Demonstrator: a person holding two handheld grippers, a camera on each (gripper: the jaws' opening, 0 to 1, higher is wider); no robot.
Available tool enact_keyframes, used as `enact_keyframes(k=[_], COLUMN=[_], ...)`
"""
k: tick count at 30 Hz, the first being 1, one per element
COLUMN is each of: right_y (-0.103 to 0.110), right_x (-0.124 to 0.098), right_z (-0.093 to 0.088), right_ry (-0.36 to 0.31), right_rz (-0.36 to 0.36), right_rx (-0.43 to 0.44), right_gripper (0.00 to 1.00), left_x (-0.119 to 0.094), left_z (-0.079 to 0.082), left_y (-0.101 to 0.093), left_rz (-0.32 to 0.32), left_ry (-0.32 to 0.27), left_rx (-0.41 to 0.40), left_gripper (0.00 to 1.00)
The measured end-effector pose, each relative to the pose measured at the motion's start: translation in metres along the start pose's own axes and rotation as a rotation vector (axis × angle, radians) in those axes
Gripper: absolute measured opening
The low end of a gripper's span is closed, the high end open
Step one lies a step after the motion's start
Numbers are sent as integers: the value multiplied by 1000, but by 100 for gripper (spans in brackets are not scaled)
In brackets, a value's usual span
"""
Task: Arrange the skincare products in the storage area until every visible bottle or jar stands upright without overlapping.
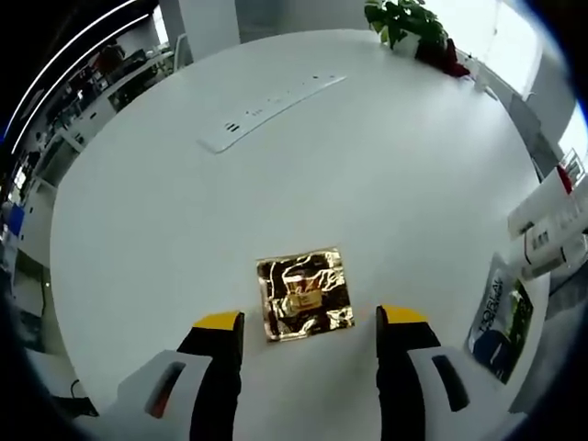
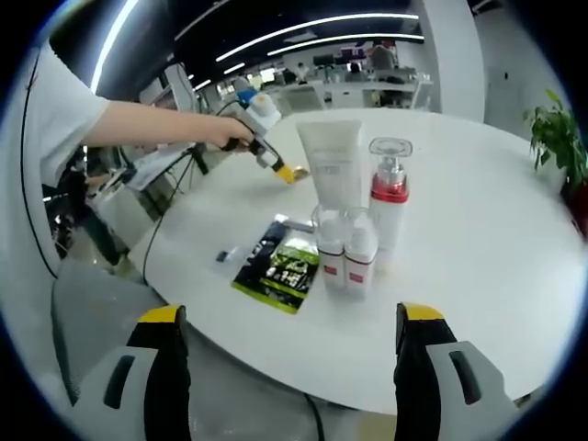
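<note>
Left gripper jaws spread, straddling a flat gold foil packet dead ahead on the table; right gripper also spread, facing the upright bottles, tube behind, green sachet flat beside them.

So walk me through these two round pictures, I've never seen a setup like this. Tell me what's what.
There is no robot here: a person holds a two-jaw gripper in each hand, and a fisheye camera rides on each.

The left gripper view looks down along the left gripper, open and holding nothing, at a gold foil packet on a round white table.

The right gripper view looks along the right gripper, also open and holding nothing, at upright skincare products: a white tube, a red-collared pump bottle and two small bottles. A green sachet lies flat beside them. Farther back, the person's hand holds the left gripper.
</note>
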State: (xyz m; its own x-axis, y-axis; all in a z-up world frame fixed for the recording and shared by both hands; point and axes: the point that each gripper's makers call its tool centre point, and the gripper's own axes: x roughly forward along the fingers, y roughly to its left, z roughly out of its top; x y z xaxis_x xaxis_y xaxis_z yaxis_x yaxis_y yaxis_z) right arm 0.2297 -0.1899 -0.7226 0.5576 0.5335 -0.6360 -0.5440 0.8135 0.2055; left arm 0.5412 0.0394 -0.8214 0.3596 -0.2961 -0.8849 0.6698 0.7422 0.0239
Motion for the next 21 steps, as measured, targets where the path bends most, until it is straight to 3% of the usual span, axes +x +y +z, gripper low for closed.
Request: enact_keyframes(k=[6, 16, 21], right_y=[0, 1, 1], right_x=[0, -1, -1], right_z=[1, 3, 3], right_ry=[-2, -10, -10], right_rz=[0, 4, 2], right_rx=[4, 23, 24], right_gripper=[93, 93, 93], left_x=[5, 1, 6], left_z=[1, 0, 4], left_y=[2, -12, -5], left_rz=[-1, 14, 10], left_ry=[13, 25, 28], left_rx=[-20, -3, 2], left_gripper=[65, 62, 59])
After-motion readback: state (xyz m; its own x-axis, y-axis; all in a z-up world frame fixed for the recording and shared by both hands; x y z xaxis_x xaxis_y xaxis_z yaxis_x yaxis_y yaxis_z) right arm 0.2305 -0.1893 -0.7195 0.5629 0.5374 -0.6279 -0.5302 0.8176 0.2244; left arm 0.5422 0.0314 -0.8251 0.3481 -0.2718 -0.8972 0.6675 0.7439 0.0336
